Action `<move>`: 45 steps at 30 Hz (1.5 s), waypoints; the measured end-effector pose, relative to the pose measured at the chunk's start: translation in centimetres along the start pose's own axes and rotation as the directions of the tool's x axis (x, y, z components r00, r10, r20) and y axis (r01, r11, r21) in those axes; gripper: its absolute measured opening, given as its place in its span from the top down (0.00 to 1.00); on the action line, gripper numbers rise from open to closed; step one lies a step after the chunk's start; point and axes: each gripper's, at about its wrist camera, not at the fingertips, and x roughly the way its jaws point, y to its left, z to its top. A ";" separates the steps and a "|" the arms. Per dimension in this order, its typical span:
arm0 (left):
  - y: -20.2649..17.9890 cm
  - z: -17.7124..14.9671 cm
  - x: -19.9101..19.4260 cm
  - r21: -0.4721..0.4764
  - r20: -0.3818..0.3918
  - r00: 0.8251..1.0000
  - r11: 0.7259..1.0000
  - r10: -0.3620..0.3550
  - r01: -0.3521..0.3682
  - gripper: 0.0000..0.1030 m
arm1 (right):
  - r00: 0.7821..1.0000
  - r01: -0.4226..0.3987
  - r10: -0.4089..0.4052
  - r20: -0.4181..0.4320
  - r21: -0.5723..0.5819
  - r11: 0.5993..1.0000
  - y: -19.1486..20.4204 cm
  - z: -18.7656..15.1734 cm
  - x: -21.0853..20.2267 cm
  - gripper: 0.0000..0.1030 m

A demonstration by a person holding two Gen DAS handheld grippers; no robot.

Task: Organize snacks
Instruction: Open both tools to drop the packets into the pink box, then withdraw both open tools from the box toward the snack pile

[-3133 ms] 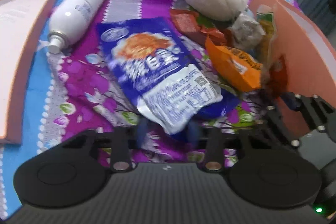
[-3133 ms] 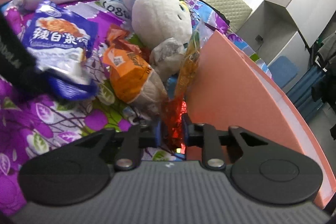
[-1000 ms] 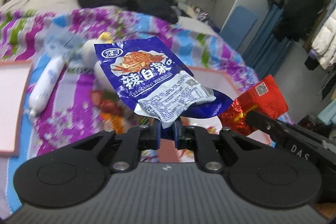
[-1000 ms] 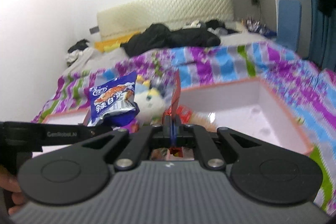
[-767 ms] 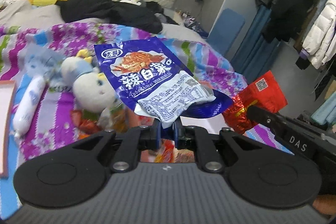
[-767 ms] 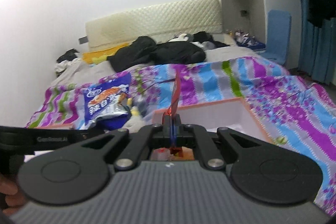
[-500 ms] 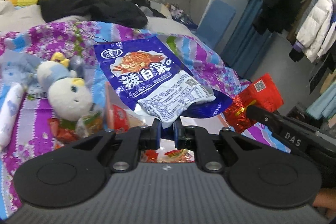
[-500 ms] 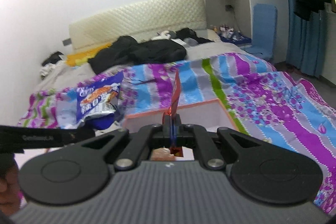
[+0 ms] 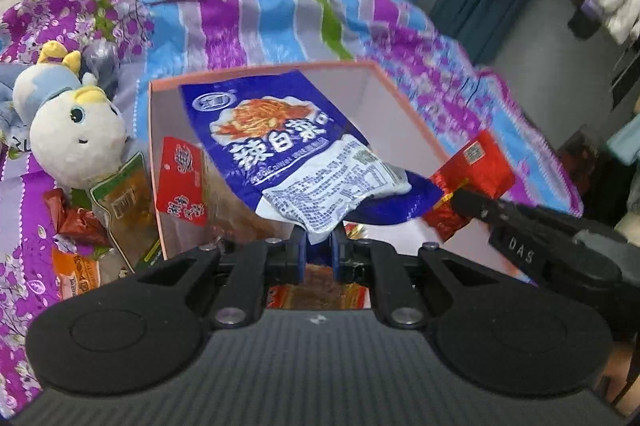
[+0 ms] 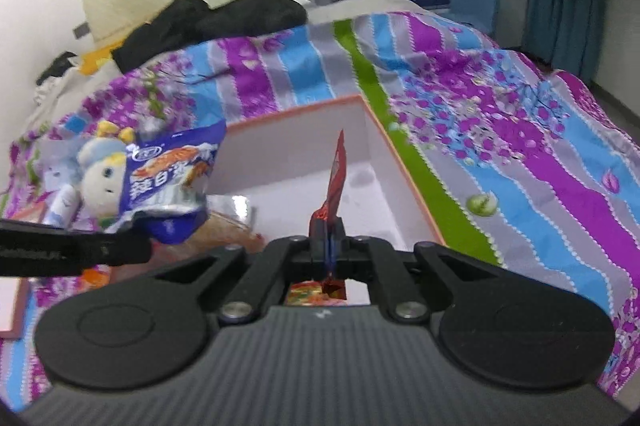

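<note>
The pink box (image 9: 404, 114) sits open on the striped purple, blue and grey bedspread (image 9: 280, 6), salmon-coloured rim with pale inner walls. Inside it, at the near left, there's a clear packet with a red label (image 9: 180, 182) leaning against the left wall, and more red and yellow wrappers show low down between the gripper arms (too hidden to name). The far right part of the floor is bare and white in the right wrist view (image 10: 288, 210).

The left gripper (image 9: 318, 246) has its blue jaws pinched narrow on the bottom edge of the blue snack bag (image 9: 288, 150), which hangs in the air above the box opening. It's a glossy dark blue pouch with a picture of reddish-orange shredded food, big white Chinese characters, and a white back panel of small print and a barcode folded toward the camera.

The right gripper (image 10: 328, 246) is clamped tight on a red foil packet (image 10: 336, 178), seen edge-on from its own camera, standing up like a thin blade over the box. From the left wrist view it's a crinkly bright red packet (image 9: 476, 174) with a QR code, just right of the blue bag.

Outside the box on the left: 1 white and blue plush toy (image 9: 72, 134), a green-edged clear packet (image 9: 124, 202), a dark red wrapper (image 9: 76, 222) and an orange packet (image 9: 78, 274) lying on the bedspread.
</note>
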 end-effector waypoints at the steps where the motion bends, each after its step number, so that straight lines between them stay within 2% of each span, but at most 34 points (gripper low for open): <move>1: 0.2 0.1 0.4 0.001 -0.008 1.000 1.000 0.003 -0.003 0.87 | 1.000 -0.002 0.002 -0.008 0.003 1.000 -0.1 -0.1 0.4 0.95; 7: 0.6 0.5 1.6 -0.009 -0.026 0.999 0.999 0.038 -0.038 0.86 | 0.998 -0.021 0.022 -0.056 0.013 1.000 -0.5 -1.2 2.2 0.94; 10: 0.7 0.2 1.7 -0.039 -0.040 0.999 0.999 0.023 -0.024 0.86 | 0.998 -0.023 0.025 -0.065 0.020 1.000 -1.0 -1.6 2.4 0.93; 12: 0.8 0.1 1.7 -0.057 -0.042 0.999 0.998 0.017 -0.019 0.81 | 0.997 -0.022 0.024 -0.073 0.036 0.999 -1.4 -1.8 2.3 0.92; 13: 0.8 0.0 1.5 -0.059 -0.041 0.999 0.998 0.018 -0.020 0.75 | 0.997 -0.019 0.022 -0.072 0.044 0.999 -1.6 -1.9 2.1 0.87; 14: 0.8 -0.2 1.2 -0.059 -0.036 0.999 0.998 0.018 -0.020 0.63 | 0.997 -0.015 0.019 -0.069 0.053 0.998 -1.8 -1.9 1.9 0.74; 15: 0.7 -0.3 0.9 -0.057 -0.029 0.999 0.998 0.025 -0.027 0.57 | 0.998 -0.019 0.023 -0.062 0.060 0.998 -1.9 -1.9 1.6 0.64; 16: 0.5 -0.5 0.5 -0.055 -0.019 0.999 0.998 0.034 -0.035 0.48 | 0.998 -0.026 0.029 -0.051 0.064 0.998 -1.9 -1.9 1.3 0.50; 17: 0.4 -0.6 0.0 -0.054 -0.005 0.999 0.998 0.040 -0.040 0.48 | 0.999 -0.034 0.037 -0.039 0.065 0.997 -1.9 -1.9 0.9 0.45; 23: -0.5 -1.1 -4.0 -0.058 0.068 0.997 0.997 0.046 -0.042 0.48 | 0.997 -0.078 0.077 0.021 0.049 0.996 -1.2 -0.9 -1.7 0.46; 29: -1.4 -1.9 -9.0 -0.069 0.163 0.984 0.996 0.070 -0.059 0.48 | 0.986 -0.128 0.125 0.108 0.024 0.991 -0.3 0.7 -5.1 0.46; 38: -0.5 -3.4 -15.4 -0.089 0.267 0.962 0.995 0.064 -0.041 0.48 | 0.958 -0.168 0.177 0.226 -0.060 0.984 3.3 2.6 -10.4 0.46; 45: 2.2 -5.5 -19.8 -0.071 0.321 0.941 0.994 0.104 -0.085 0.48 | 0.932 -0.209 0.228 0.281 -0.099 0.973 7.2 2.2 -13.9 0.46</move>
